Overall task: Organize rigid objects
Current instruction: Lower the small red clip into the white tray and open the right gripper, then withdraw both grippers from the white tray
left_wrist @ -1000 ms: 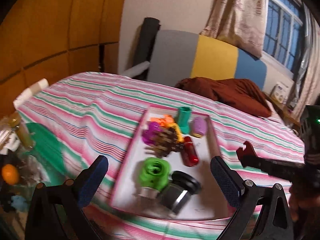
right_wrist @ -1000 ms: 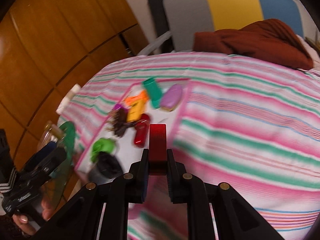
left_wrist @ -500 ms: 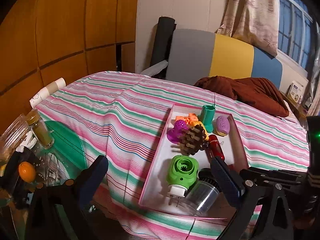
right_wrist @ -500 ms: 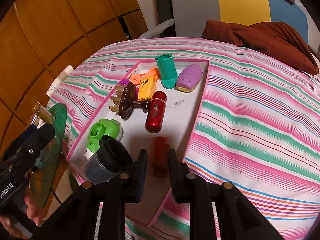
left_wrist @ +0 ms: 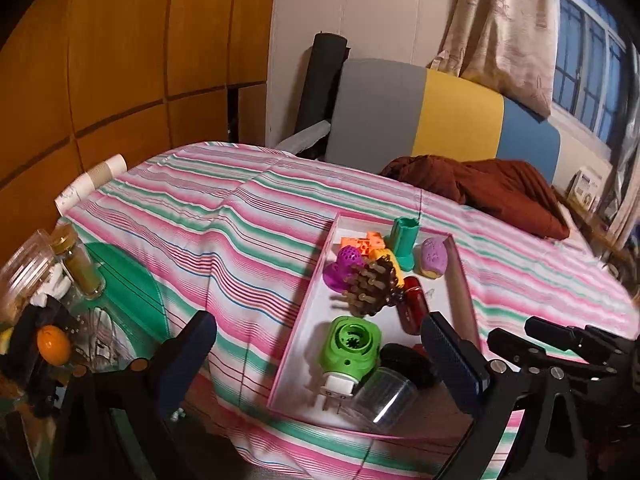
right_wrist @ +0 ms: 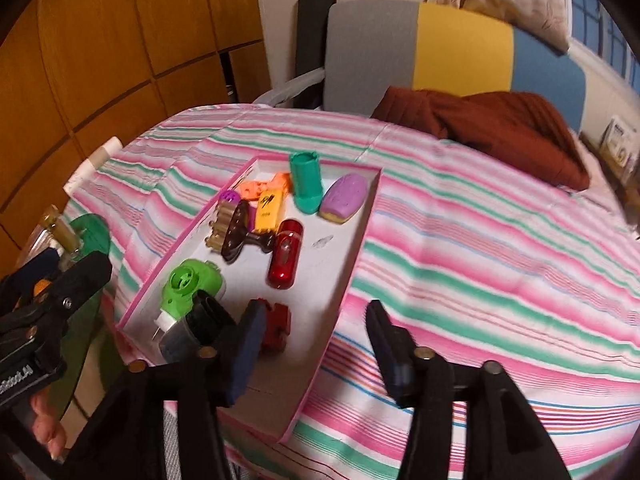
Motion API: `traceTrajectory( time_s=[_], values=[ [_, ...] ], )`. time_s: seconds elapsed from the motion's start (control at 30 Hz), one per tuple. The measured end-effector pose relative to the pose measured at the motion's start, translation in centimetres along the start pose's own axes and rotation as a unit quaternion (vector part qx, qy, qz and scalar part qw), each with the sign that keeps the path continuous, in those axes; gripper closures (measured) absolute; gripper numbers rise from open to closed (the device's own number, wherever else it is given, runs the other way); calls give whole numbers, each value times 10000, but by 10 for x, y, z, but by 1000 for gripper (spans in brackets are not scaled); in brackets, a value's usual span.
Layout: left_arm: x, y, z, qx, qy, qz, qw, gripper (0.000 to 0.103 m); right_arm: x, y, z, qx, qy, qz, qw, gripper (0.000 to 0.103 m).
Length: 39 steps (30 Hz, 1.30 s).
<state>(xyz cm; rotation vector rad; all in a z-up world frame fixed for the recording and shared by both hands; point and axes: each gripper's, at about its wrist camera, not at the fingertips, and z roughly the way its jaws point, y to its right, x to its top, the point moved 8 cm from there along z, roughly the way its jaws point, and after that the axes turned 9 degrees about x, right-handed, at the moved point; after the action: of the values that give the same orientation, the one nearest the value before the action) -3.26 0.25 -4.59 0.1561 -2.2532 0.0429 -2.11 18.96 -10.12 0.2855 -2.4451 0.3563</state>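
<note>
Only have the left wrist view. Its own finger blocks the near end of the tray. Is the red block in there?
Observer: Yes. The red block lies on the tray floor at the near end, beside the black-lidded jar.
Operator: Right gripper on it?
Observer: No. The right gripper is opening with nothing between its pads. The block sits just outside one finger, partly hidden by it.
Operator: Clear of the red cylinder?
Observer: Yes, bare tray floor shows between the block and the red cylinder.
</note>
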Motion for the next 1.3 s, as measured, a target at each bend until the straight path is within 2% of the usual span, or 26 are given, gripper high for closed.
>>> traceTrajectory(
  time_s=[0.17,0.23,0.3,0.5,0.63,0.73,0.87,0.93,1.1,1.3],
  values=[
    [7,-13,-6,-555,87,-531,9970,0,9,-3,-7,-291,-29,189,9994,47],
    [10,-22,-5,-291,30,-692,9972,0,11,-4,-9,-445,-56,267,9986,47],
    [12,-26,-2,-136,-76,-624,9979,0,12,-7,-11,-434,-51,340,9985,47],
    [15,-25,-2,404,-104,47,9991,0,19,-11,-15,-514,21,480,9975,45],
    [16,-20,-8,410,20,231,9989,0,21,-11,-15,-626,0,542,9966,44],
    [20,-17,-12,647,206,353,9971,0,21,-6,-14,-804,-33,550,9952,44],
    [23,-11,-19,683,359,481,9959,0,21,-1,-13,-888,-65,650,9939,44],
    [21,-9,-19,680,293,485,9961,0,22,1,-12,-895,-57,683,9936,44],
    [17,-7,-11,671,-151,423,9967,0,22,0,-12,-889,-55,702,9935,44],
    [14,-8,-6,646,-331,313,9969,0,21,2,-12,-887,-60,721,9934,44]
  ],
)
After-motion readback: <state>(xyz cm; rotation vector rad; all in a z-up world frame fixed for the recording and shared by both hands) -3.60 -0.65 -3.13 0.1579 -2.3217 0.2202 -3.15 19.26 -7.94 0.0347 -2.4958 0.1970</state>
